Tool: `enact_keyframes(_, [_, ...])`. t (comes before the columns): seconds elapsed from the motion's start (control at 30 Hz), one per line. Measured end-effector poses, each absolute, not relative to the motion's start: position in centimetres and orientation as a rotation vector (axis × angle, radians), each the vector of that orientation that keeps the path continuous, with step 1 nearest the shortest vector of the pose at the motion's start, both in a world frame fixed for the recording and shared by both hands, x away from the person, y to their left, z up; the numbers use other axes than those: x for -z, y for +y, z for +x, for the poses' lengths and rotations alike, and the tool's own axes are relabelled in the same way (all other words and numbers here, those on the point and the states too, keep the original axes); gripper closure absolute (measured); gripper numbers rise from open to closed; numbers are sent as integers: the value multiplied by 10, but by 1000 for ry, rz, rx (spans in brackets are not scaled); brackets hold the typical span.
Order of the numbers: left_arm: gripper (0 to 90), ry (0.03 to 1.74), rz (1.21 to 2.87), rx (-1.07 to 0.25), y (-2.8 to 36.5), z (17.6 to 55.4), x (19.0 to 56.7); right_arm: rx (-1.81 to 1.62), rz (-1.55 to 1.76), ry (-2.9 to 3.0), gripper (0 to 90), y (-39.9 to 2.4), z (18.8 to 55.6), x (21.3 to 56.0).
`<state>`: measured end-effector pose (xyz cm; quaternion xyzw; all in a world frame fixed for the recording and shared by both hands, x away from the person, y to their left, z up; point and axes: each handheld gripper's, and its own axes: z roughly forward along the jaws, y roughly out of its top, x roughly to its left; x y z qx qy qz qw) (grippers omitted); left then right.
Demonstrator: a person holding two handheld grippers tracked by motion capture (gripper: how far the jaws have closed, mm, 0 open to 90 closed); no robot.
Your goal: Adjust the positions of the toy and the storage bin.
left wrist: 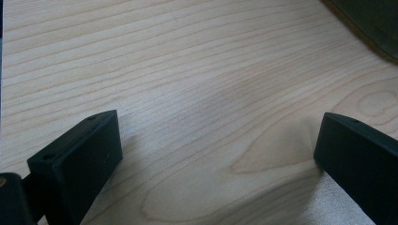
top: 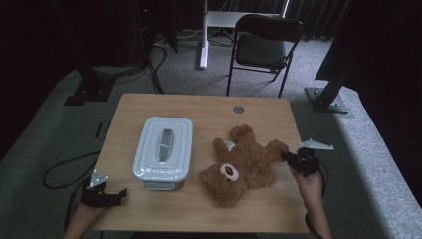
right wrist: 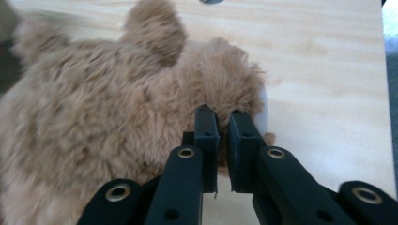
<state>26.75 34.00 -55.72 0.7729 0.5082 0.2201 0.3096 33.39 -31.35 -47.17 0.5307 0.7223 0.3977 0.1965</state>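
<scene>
Your left gripper (top: 115, 193) rests at the table's (top: 199, 107) near-left corner, jaws wide apart over bare wood. The lidded box (top: 164, 149) sits left of centre, the bear (top: 244, 164) lies just right of it, and your right gripper (top: 290, 158) is clamped on its paw at the right edge.

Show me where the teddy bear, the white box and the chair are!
teddy bear (top: 244, 167), high view, on its furry brown tummy.
white box (top: 164, 147), high view, on the middle of its lid.
chair (top: 263, 50), high view, on its dark seat.
</scene>
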Motion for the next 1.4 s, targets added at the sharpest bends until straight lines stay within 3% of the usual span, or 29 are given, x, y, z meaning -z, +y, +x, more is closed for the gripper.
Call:
enact_keyframes(0.37, [20,1345,2041,-584,340,267,557,-1289,1486,2022,841,-323,249,471])
enact_keyframes(0.53, [20,1352,2037,-587,340,267,557,-1250,1461,2024,823,-320,238,466])
enact_keyframes(0.6, [20,1356,2035,-588,340,268,557,-1286,1456,2002,734,-322,241,464])
enact_keyframes(0.7, [20,1356,2035,-588,340,268,557,-1348,1456,1945,504,-321,246,453])
enact_keyframes(0.73, [20,1356,2035,-588,340,268,557,-1348,1456,1945,504,-321,246,453])
enact_keyframes(0.8, [20,1356,2035,-588,340,268,557,-1385,1388,1949,404,-303,259,435])
enact_keyframes(0.97, [20,1358,2033,-588,339,268,557,-1408,1314,2106,347,-265,294,428])
enact_keyframes(1.13, [20,1358,2033,-588,339,268,557,-1318,1341,2270,303,-232,329,453])
enact_keyframes(1.33, [20,1358,2033,-587,339,268,557,-1148,1314,2349,243,-212,334,480])
enact_keyframes(1.4, [20,1358,2033,-588,339,268,557,-1052,1284,2372,274,-203,335,487])
